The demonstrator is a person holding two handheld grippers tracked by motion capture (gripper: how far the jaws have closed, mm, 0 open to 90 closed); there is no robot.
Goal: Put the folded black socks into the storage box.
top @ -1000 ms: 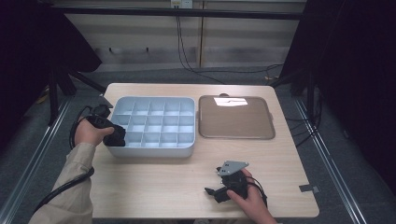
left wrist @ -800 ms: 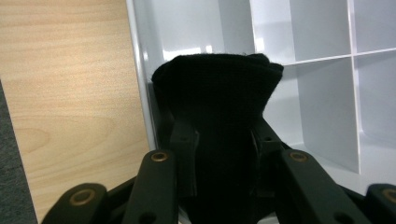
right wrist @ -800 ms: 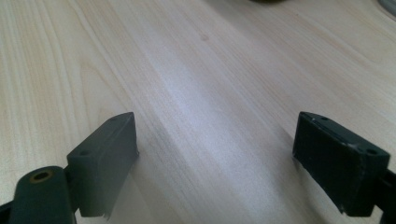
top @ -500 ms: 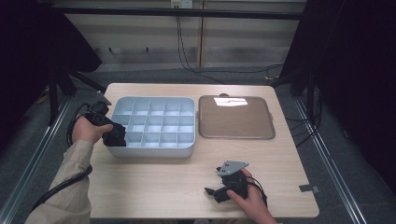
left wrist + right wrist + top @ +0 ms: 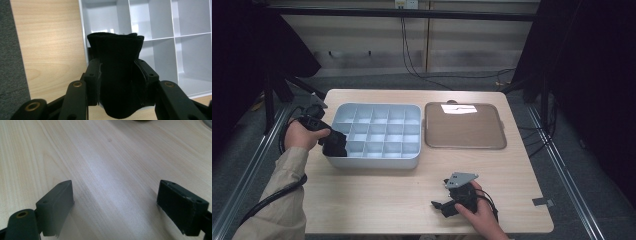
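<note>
Left gripper (image 5: pixel 333 145) at the near-left corner of one divided bin (image 5: pixel 377 156), jaws just been opening, one black cloth roll (image 5: pixel 116 75) between the pads, contact uncertain; right gripper (image 5: pixel 451 206) wide open on bare table (image 5: pixel 377 200); one brown tray (image 5: pixel 464 127) beside the bin.

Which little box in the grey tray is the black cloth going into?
The corner box nearest the person's left hand in the tray. The black cloth, between the left claw jaws, hangs over it; the other boxes look empty.
</note>
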